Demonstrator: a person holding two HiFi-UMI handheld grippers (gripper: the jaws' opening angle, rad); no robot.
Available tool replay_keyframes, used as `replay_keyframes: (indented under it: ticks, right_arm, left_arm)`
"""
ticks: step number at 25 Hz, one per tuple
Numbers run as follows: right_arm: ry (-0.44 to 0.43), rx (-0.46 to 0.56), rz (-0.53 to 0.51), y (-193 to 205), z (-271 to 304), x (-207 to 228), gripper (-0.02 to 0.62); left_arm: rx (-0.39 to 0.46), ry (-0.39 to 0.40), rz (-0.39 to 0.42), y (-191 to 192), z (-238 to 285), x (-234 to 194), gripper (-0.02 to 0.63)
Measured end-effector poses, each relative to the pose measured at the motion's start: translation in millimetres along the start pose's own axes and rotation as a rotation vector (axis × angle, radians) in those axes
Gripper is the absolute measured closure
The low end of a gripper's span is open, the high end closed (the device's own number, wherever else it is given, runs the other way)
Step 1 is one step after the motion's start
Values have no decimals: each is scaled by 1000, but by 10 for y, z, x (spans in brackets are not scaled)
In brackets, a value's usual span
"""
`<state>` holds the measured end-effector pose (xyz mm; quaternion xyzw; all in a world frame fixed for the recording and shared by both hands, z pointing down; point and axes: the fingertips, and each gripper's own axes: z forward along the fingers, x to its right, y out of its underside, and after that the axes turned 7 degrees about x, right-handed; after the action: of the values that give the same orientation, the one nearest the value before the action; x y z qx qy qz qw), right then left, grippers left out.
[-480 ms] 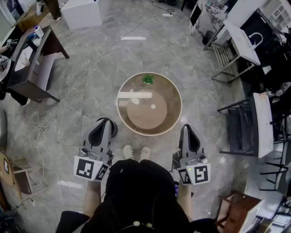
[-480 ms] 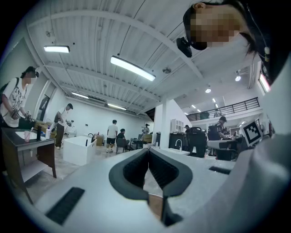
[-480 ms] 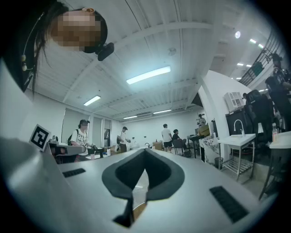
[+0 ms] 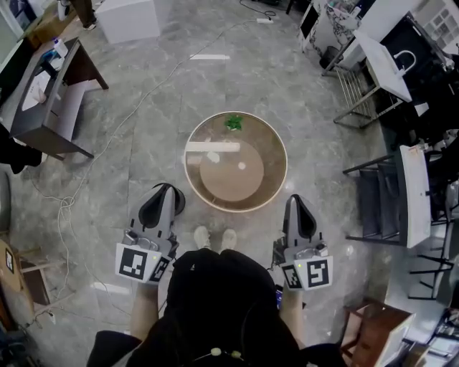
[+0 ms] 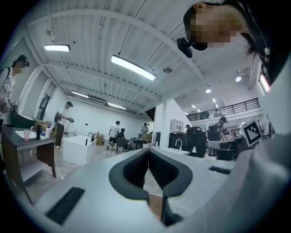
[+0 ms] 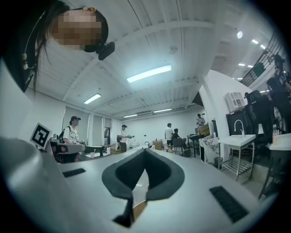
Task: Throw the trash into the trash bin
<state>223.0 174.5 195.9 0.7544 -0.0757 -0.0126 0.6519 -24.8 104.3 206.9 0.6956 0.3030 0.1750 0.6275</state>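
A small green crumpled piece of trash (image 4: 234,122) lies at the far edge of a round glass-topped table (image 4: 188,154) in the head view. No trash bin shows clearly in any view. My left gripper (image 4: 163,195) hangs level by my left hip, short of the table's near left rim, with its jaws shut and nothing between them. My right gripper (image 4: 297,204) is held level by my right hip, near the table's right rim, also shut and empty. In the left gripper view the left gripper (image 5: 148,150) points out into the room, as does the right gripper (image 6: 144,151) in its own view.
A dark desk (image 4: 50,100) stands at the left, with a cable (image 4: 107,143) trailing over the marble floor. A white box (image 4: 129,18) sits at the far side. Racks and a white shelf unit (image 4: 412,193) crowd the right. Several people stand far off (image 5: 113,134).
Both grippers have kept still. At the left edge of the head view a person near the desk has shifted.
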Motion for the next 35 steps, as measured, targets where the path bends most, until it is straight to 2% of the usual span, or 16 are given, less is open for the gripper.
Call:
replay_keyframes:
  ticks: [7,19,26,31,35]
  right_arm:
    - [-62,-19,22,46,107,-124,592]
    - [-75,-57,4,282,225,-487,592]
    - [-90,-81,3,355,300,-488,592]
    - [-133,-139,-24,592,526,-471,583]
    - [-185,-199,-24,867,815,-442,542]
  left_arm:
    - [3,5,-4,-44,-16,-43,600]
    - [-4,-14,-39,26,-348,-403,600]
    - [-23,-30,-59,105,-385,-427,600]
    - [-37,-60,-59,167,-329,-524,600]
    - [-53,-100,-51,209,-225,-625,600]
